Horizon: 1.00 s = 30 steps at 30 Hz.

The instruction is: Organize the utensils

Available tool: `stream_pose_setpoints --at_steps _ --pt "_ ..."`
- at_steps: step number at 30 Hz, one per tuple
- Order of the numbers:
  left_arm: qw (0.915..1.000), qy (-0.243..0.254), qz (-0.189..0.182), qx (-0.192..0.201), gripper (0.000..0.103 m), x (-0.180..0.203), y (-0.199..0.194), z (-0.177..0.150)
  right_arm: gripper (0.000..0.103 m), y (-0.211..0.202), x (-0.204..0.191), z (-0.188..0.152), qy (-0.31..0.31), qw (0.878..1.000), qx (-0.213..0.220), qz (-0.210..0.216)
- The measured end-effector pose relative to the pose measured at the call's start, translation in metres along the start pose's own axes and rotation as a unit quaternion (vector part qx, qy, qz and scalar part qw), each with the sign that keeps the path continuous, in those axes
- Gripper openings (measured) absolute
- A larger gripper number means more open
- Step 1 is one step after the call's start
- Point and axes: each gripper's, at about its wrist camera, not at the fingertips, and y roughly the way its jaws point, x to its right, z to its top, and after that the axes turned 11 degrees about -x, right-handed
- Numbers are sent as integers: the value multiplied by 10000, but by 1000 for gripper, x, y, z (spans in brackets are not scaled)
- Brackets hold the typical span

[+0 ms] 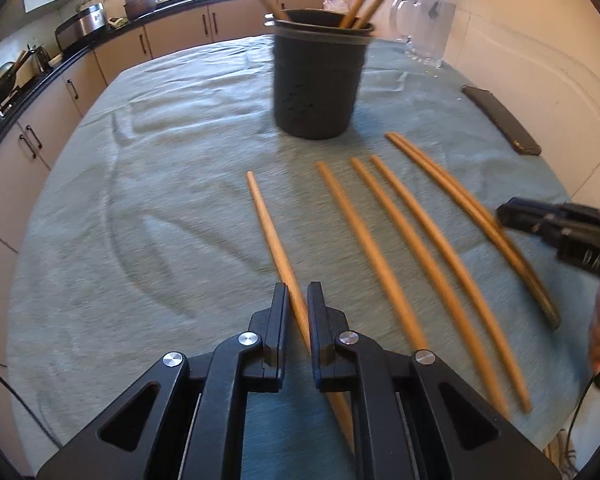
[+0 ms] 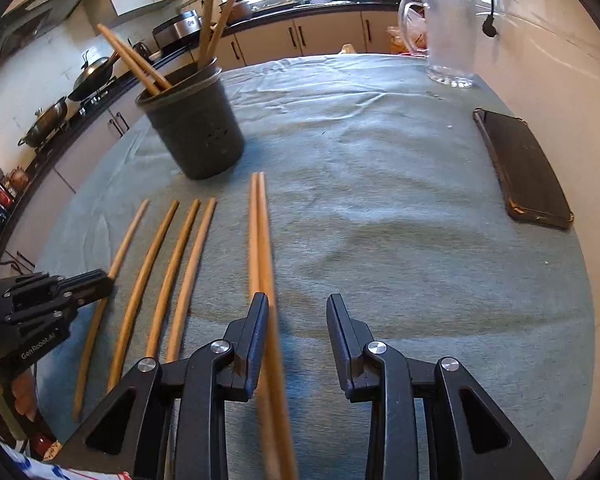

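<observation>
Chopsticks are being gathered off the cloth-covered counter (image 2: 380,160) into the dark holder (image 2: 196,128).

Left tongs (image 1: 298,300): jaws nearly together astride the leftmost chopstick (image 1: 268,232), which lies flat on the cloth. Whether the pads actually pinch it cannot be told. The right wrist view shows these tongs (image 2: 96,280) at that same stick's near half.

Right tongs (image 2: 298,312): jaws wide apart, nothing gripped. The touching pair of chopsticks (image 2: 258,232) runs along the inside of the left-hand jaw; the other jaw stands well clear.

Judgement: this is the pick-up step, each tool addressing its own stick or pair. The left tool next calls for a firm closure, a lift, and a tilt to bring the tip over the holder's rim. The right tool needs centring over the pair before closing, or one stick may roll out.

Count:
- Loose on the counter: six chopsticks, being one single, three lying side by side (image 2: 172,272), and the pair.
- In the holder: four chopsticks appear to stand.
- Holder: one.
- Also present: one glass pitcher (image 2: 448,40), one dark phone (image 2: 528,168).
</observation>
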Motion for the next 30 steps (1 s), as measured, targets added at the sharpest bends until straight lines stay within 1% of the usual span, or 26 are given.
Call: stream_pose_setpoints --at_steps 3,8,10,12,14,15,17,19,22,24,27,30 --pt "9998 -21 170 -37 11 -11 1 -3 32 -2 2 3 51 10000 20 -48" --pt "9998 -109 155 -34 12 -23 1 -8 32 4 -11 8 -140 9999 -50 -65" --pt "9998 -65 178 3 12 -23 1 -10 32 10 -17 11 -234 9994 -168 -181" --pt "9998 -56 180 36 12 -22 1 -11 32 12 -19 14 -248 9992 -183 -254" --pt "9999 -61 149 42 12 -23 1 -11 29 14 -19 20 -218 9987 -260 -374" --pt "9999 -73 127 34 12 -24 1 -10 26 14 -19 22 -191 9985 -297 -422" --pt "9999 -123 45 -1 12 -26 0 -9 25 19 -16 29 -147 9978 -471 -431" --pt "9998 -187 -39 -68 12 -29 0 -7 25 23 -19 37 -220 9962 -536 -651" --pt "9993 -284 -71 -246 12 -34 1 1 25 30 -26 49 -374 9930 -698 -875" --pt "9988 -349 -86 -334 12 -37 2 7 25 35 -29 59 -423 9916 -822 -905" --pt "9971 -449 -140 -597 12 -43 7 20 25 43 -32 74 -446 9897 -1022 -895" --pt "9957 -485 -140 -775 12 -46 11 31 25 49 -33 89 -463 9866 -1294 -879"
